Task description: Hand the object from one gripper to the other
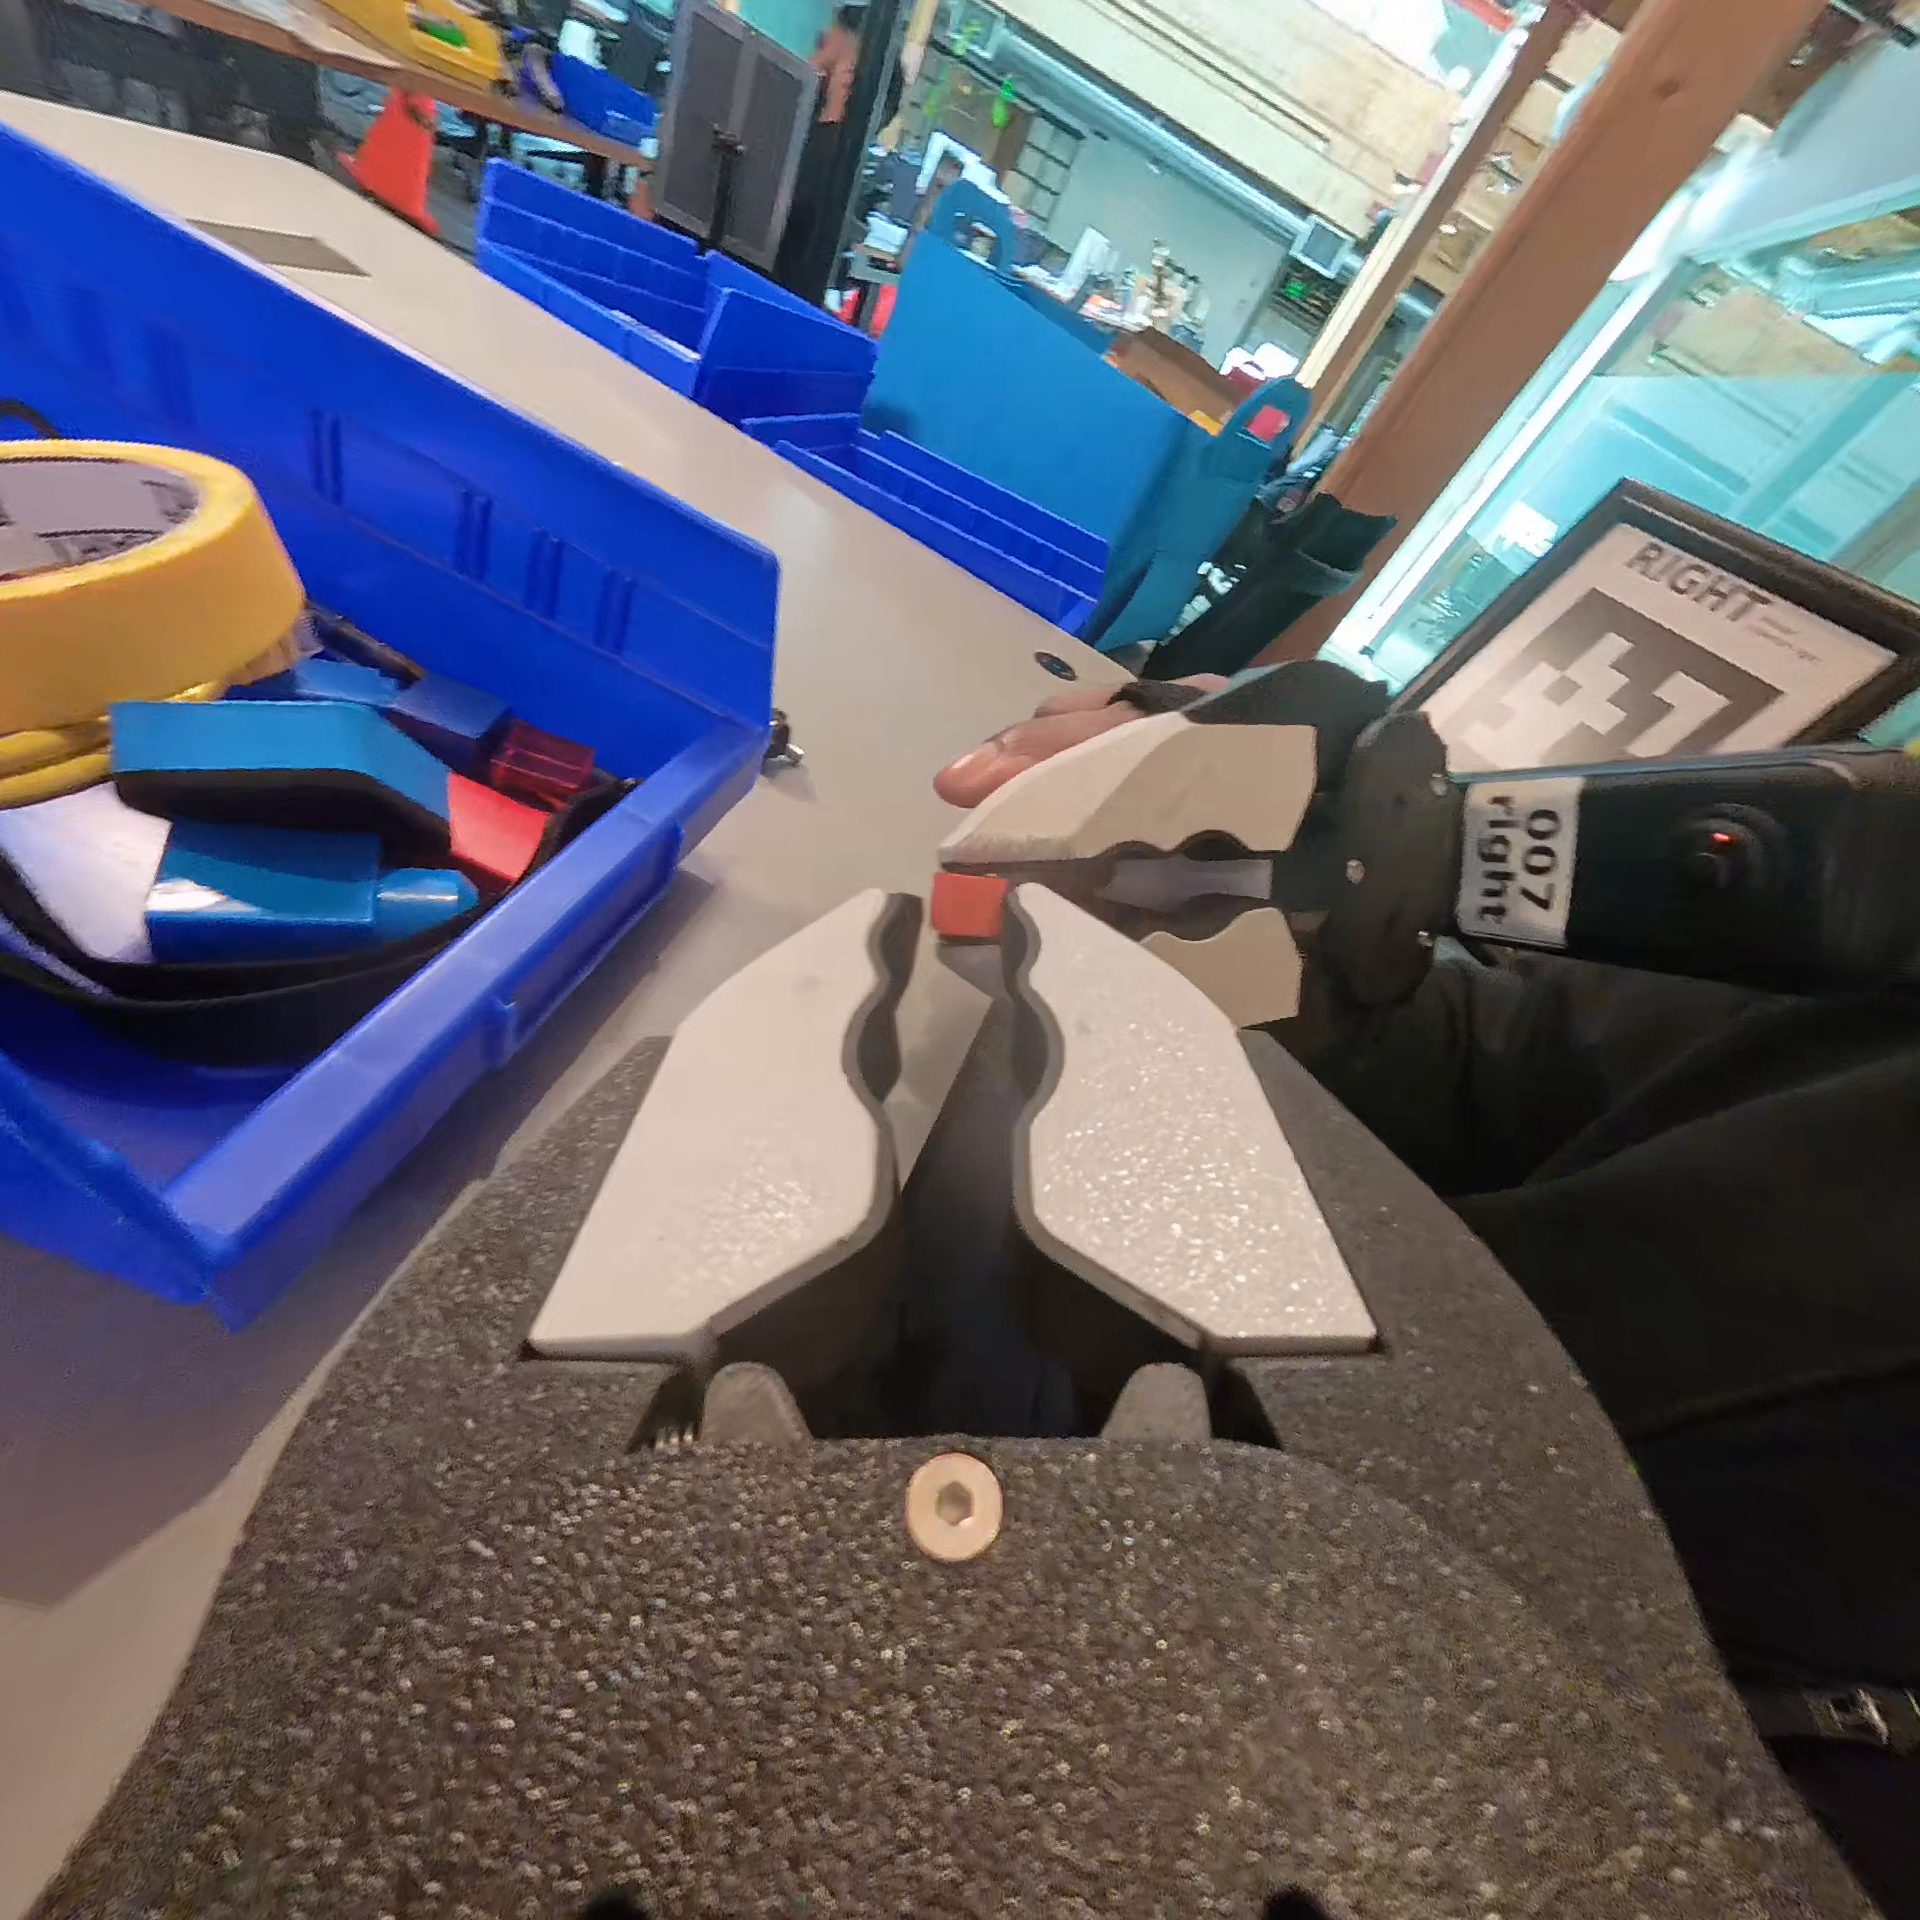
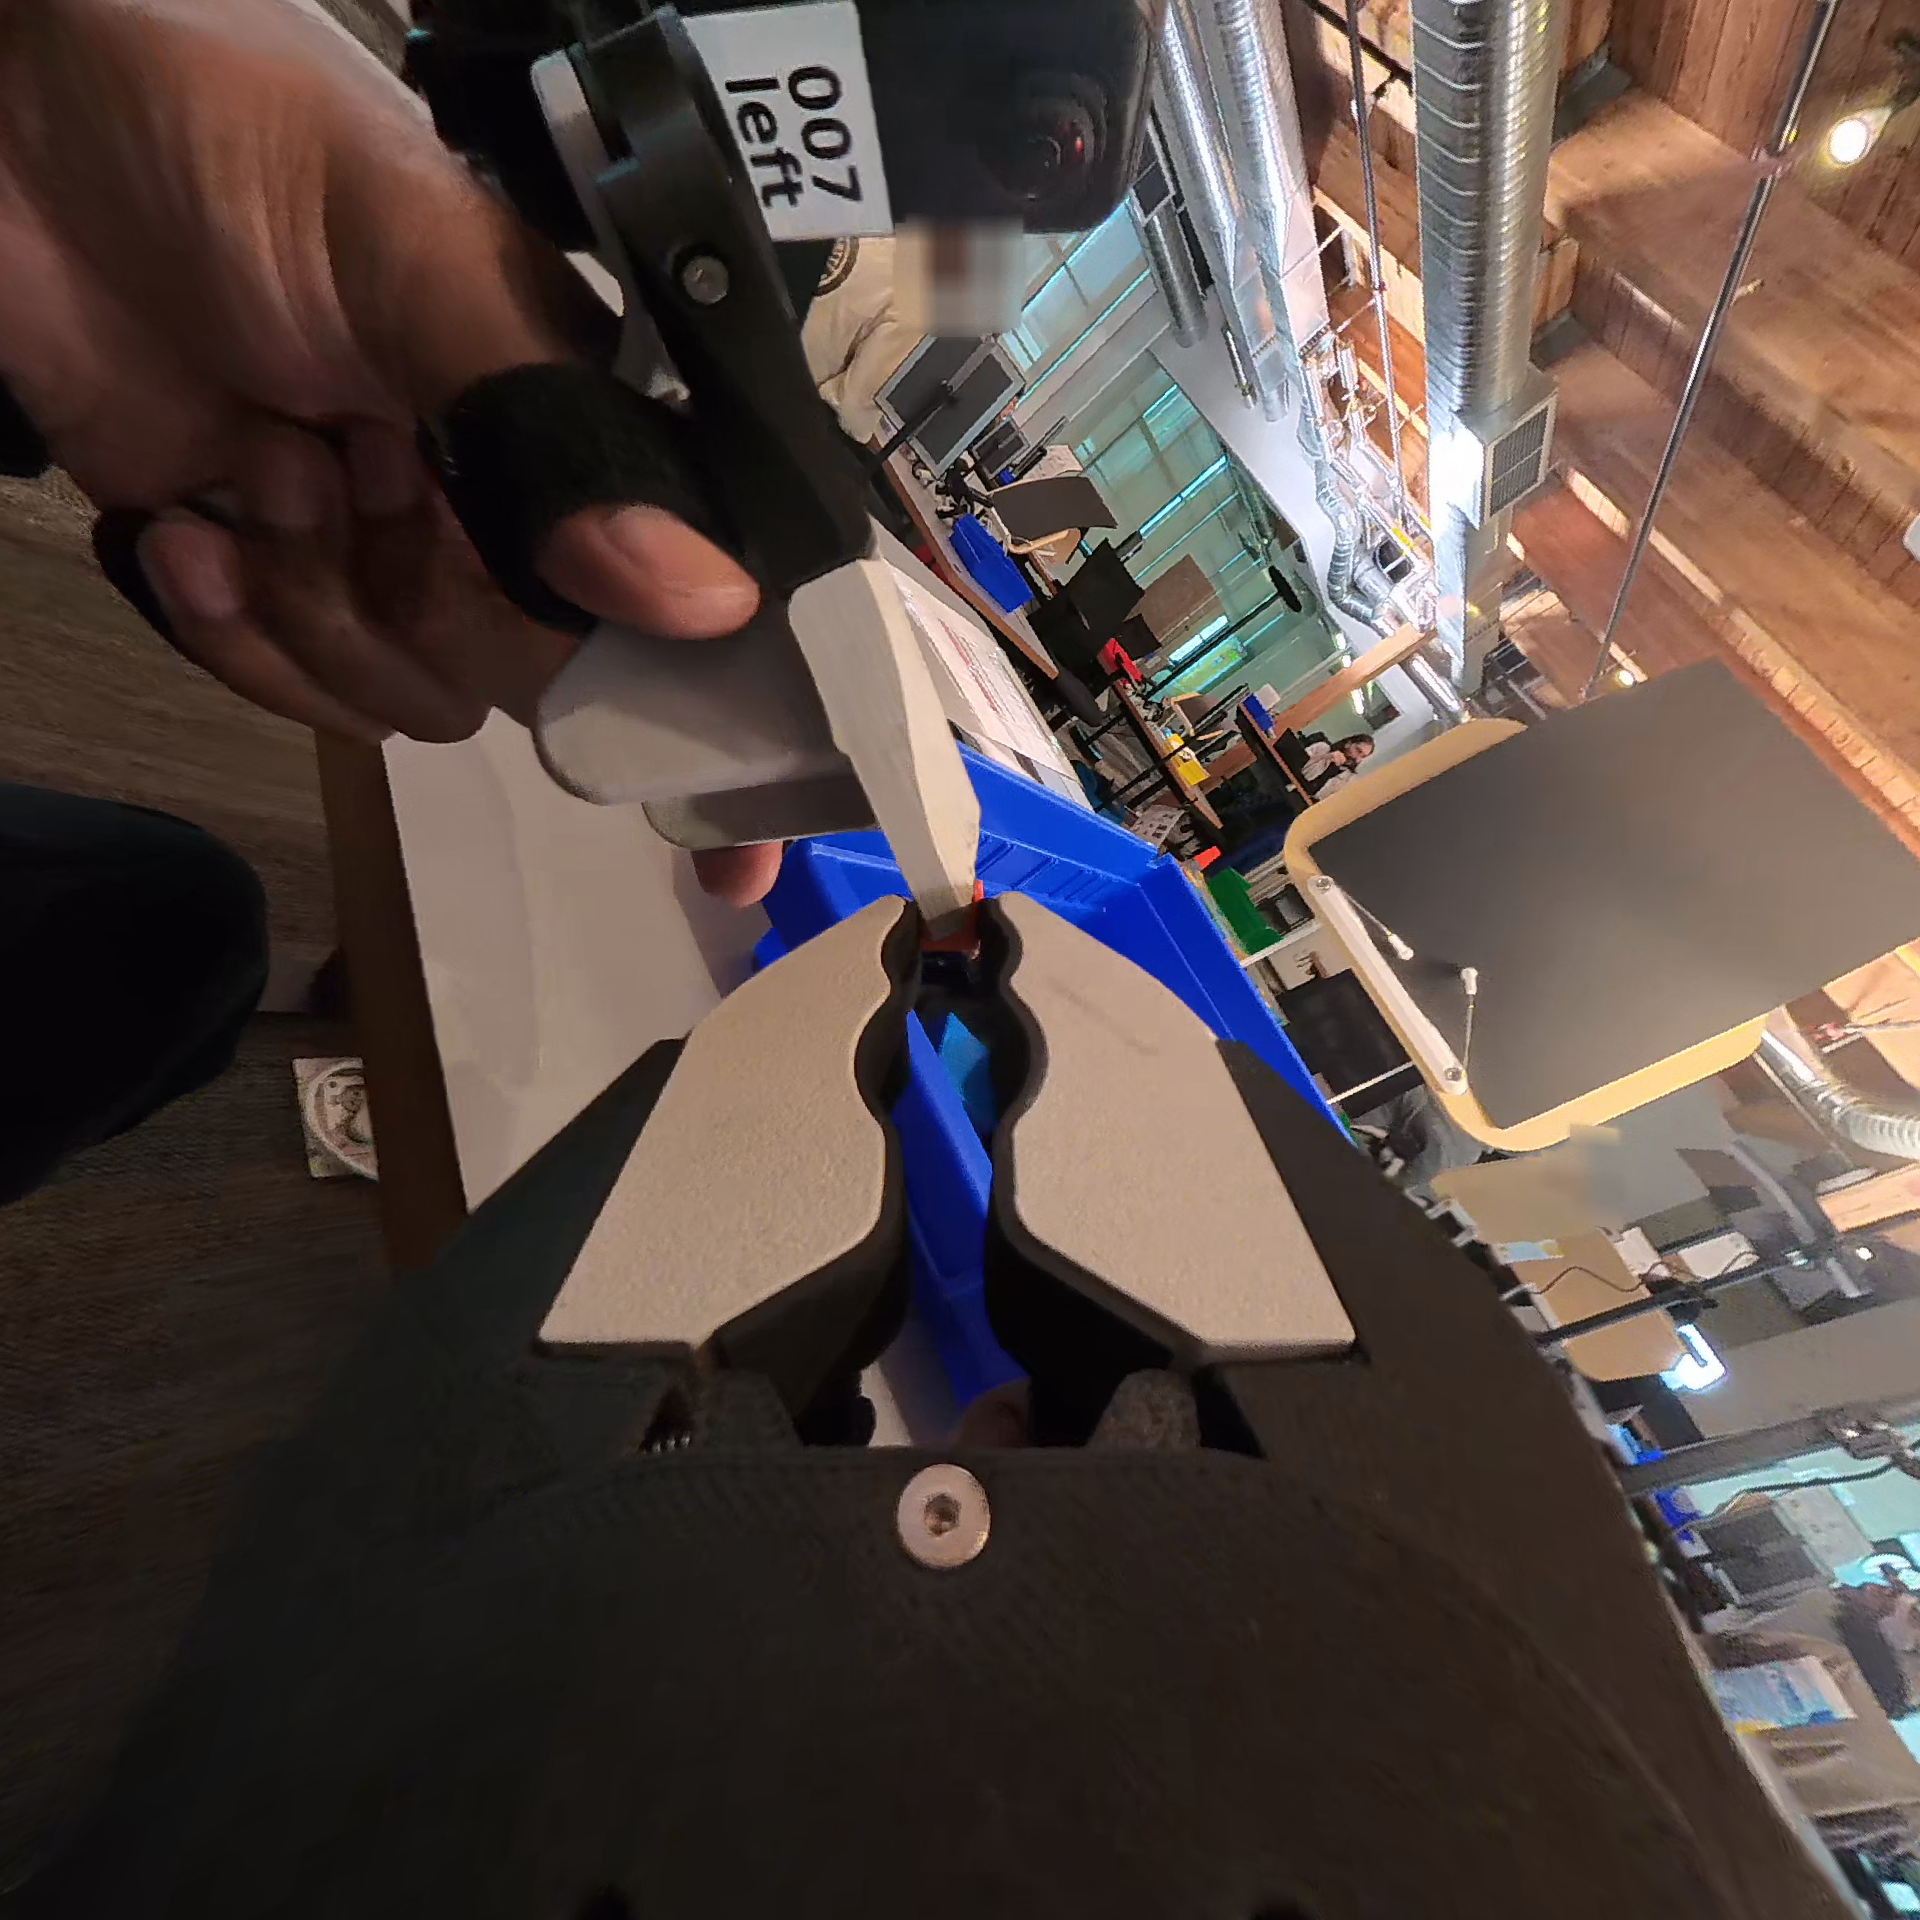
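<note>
The left hand-held gripper [image 1: 961, 920] has its two grey fingers narrowed to a small gap, with a small orange-red block [image 1: 966, 906] sitting between the tips; the right fingertip touches the block, while a thin sliver of space seems to remain at the left one, so whether it truly clamps the block is hard to say from this angle. The right hand-held gripper [image 1: 971, 868] comes in from the right, turned on its side, and its upper finger lies directly on top of the block with the lower finger beneath. In the right wrist view, the right hand-held gripper [image 2: 951, 930] has its fingers drawn close together on the block [image 2: 951, 932], of which only a small orange edge shows, and one finger of the left hand-held gripper [image 2: 940, 909] reaches down from above to the same spot. A bare hand with a black strap [image 2: 343, 436] holds the left tool; a hand in a fingerless black glove [image 1: 1195, 717] holds the right one. The block is held in the air above the edge of the grey tabletop [image 1: 883, 644]. To the left on it stands a blue plastic bin [image 1: 540, 665] holding a roll of yellow tape [image 1: 135, 582], blue and red blocks and a black strap. More blue bins [image 1: 665, 301] stand farther back.
</note>
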A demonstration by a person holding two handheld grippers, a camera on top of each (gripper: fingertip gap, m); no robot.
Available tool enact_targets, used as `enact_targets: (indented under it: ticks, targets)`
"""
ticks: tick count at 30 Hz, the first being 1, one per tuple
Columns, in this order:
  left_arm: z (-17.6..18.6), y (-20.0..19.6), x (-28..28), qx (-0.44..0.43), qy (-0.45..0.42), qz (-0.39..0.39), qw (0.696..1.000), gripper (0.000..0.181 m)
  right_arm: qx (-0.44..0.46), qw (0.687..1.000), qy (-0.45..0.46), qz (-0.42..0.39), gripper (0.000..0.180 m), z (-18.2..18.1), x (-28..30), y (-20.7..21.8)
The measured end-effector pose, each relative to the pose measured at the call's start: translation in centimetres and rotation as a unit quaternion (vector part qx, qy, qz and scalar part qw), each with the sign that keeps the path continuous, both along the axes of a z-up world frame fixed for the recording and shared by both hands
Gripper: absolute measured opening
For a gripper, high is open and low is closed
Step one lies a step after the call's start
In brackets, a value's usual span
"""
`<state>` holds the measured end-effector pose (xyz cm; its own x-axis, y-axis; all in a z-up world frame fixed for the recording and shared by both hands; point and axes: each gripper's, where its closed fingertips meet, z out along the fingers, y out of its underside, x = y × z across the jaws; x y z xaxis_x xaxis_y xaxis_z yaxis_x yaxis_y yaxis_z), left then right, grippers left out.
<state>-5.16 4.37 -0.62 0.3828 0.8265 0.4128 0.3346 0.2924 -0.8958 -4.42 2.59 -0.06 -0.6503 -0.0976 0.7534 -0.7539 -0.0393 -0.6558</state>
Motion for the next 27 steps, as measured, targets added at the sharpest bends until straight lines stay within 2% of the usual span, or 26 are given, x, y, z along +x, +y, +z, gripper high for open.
enact_targets:
  ticks: [4,7,9,12,15,18,21,25,27]
  targets:
    - [0.3,0.0,0.1,-0.05,0.037,-0.003,0.998,0.013,-0.005,1.0,-0.019,0.005,0.012,0.3,0.0,0.0]
    - [0.7,-0.8,-0.1,-0.13,0.087,0.028,0.987,0.013,0.029,0.993,-0.107,0.03,0.016,0.4,-0.2,0.2]
    - [1.2,-1.6,0.0,-0.196,0.126,0.056,0.971,0.012,0.06,0.976,-0.203,0.057,0.018,0.8,-0.5,0.5]
    - [1.9,-2.4,0.4,-0.334,0.189,0.098,0.918,0.013,0.113,0.913,-0.374,0.116,0.022,1.8,-0.7,1.0]
    - [2.4,-1.6,0.8,-0.455,0.247,0.112,0.848,0.012,0.145,0.859,-0.467,0.154,0.023,2.2,-0.5,1.4]
    - [2.3,-0.9,0.7,-0.508,0.263,0.117,0.812,0.012,0.172,0.837,-0.492,0.168,0.025,1.9,0.2,1.4]
    - [1.9,-0.1,0.6,-0.532,0.275,0.103,0.794,0.013,0.184,0.83,-0.498,0.17,0.025,1.6,0.7,1.4]
    - [1.8,0.7,0.7,-0.545,0.289,0.088,0.782,0.012,0.199,0.829,-0.495,0.166,0.022,1.1,1.0,1.3]
    - [1.7,0.7,0.7,-0.549,0.289,0.089,0.779,0.012,0.204,0.827,-0.494,0.176,0.012,1.1,1.3,1.4]
